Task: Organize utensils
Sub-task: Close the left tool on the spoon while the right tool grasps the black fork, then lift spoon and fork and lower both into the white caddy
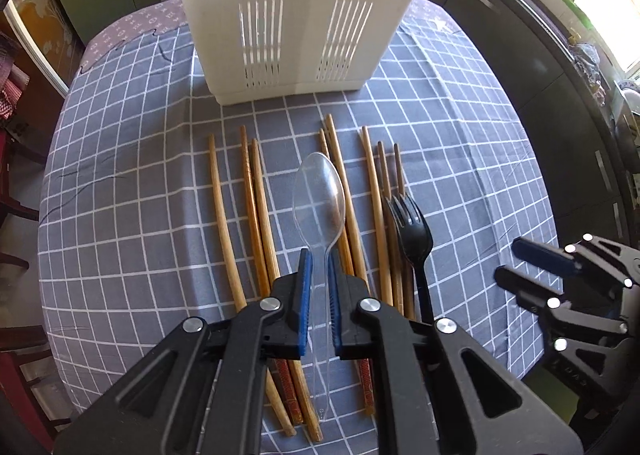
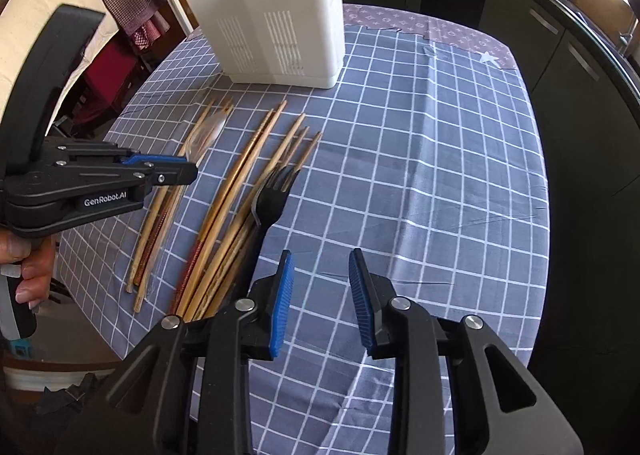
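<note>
Pinching the clear spoon (image 1: 320, 191) by its neck, our left gripper (image 1: 318, 287) holds it bowl-forward above the row of chopsticks (image 1: 256, 207), pointed at the white holder (image 1: 288, 15) on the far side of the checked tablecloth (image 1: 120, 175). That grip, we judge, keeps the handle free to drop into a compartment. Our right gripper (image 2: 320, 291) hangs spread and empty over bare cloth on the right, just beside the black fork (image 2: 270, 199), probably its next pick.

Clear spoon (image 1: 319, 191) lifted, chopsticks (image 1: 256, 215) flat
</note>
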Demonstrator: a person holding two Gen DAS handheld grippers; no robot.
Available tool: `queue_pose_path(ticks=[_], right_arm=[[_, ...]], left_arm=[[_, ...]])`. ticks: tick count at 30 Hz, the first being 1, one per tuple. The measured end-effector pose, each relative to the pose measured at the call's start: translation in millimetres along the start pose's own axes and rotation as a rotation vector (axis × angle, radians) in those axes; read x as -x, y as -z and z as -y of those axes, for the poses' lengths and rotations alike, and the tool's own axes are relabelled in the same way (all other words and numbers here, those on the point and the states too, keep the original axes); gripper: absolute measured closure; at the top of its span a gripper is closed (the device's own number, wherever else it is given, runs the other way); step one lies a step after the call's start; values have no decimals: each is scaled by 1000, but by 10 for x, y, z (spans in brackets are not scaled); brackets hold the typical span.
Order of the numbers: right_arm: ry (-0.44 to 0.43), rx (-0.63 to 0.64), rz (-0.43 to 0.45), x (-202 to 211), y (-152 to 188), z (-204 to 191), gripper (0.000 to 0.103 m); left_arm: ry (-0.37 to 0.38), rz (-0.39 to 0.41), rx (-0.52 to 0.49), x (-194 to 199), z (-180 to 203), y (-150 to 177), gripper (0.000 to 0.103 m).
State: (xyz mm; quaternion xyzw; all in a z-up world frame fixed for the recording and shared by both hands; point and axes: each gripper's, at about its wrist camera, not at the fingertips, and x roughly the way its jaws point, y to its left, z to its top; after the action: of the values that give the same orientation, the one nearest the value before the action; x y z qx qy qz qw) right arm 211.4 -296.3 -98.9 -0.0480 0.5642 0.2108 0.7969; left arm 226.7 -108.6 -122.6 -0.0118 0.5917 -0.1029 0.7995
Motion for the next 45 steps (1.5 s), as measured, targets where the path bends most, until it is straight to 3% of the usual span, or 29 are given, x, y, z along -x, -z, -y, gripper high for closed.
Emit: queue_pose_path(ticks=[3, 9, 16, 29, 36, 45], right_arm=[[-26, 2, -41, -148, -62, -103, 85], [-57, -7, -98, -373, -152, -262, 88], [-69, -24, -143, -546, -225, -338, 87], [0, -18, -159, -712, -300, -344, 87], [34, 13, -124, -739, -346, -459, 93], [-56, -25, 67, -76, -310, -329, 93]], left_arm=[[10, 36, -6, 166, -16, 21, 95], [32, 62, -21, 348, -98, 91, 95], [50, 54, -30, 242, -39, 95, 95], [58, 48, -39, 211, -56, 96, 95], [56, 58, -45, 256, -42, 97, 95], [67, 132, -80, 581, 8, 69, 95]])
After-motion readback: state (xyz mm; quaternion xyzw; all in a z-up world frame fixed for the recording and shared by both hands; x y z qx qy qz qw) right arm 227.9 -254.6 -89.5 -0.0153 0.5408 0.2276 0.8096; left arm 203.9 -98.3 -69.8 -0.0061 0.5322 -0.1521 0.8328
